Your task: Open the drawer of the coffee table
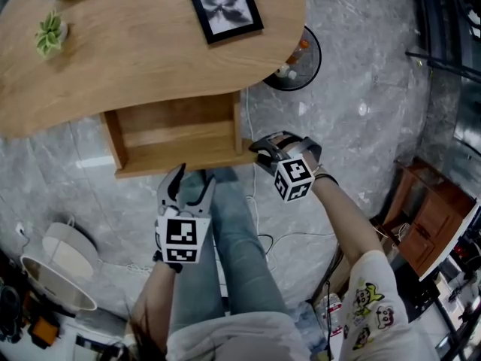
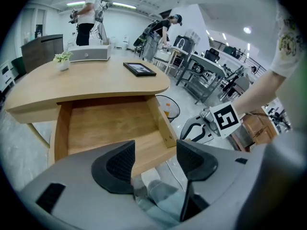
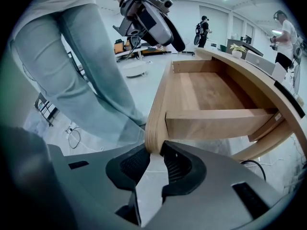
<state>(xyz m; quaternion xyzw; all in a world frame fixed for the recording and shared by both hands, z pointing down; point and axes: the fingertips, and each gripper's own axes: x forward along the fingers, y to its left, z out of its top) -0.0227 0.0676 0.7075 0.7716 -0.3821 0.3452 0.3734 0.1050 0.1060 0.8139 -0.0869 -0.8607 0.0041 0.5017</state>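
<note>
The right gripper [image 3: 154,153] clamps the right end of the light wooden drawer front [image 3: 156,111], a hold for pulling. The left gripper [image 2: 156,157] waits nearby, open and empty.

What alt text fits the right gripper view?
The right gripper grips the end of the drawer front, a pad on each face. The drawer stands pulled out from under the coffee table, its wooden inside bare. At left are the person's jeans leg and, above, the left gripper.

The room is bright. Long white ceiling lights [image 2: 120,5] shine from above. Pictures bulge round with dark corners. The near right grey tool [image 3: 153,148] looks blurry.
</note>
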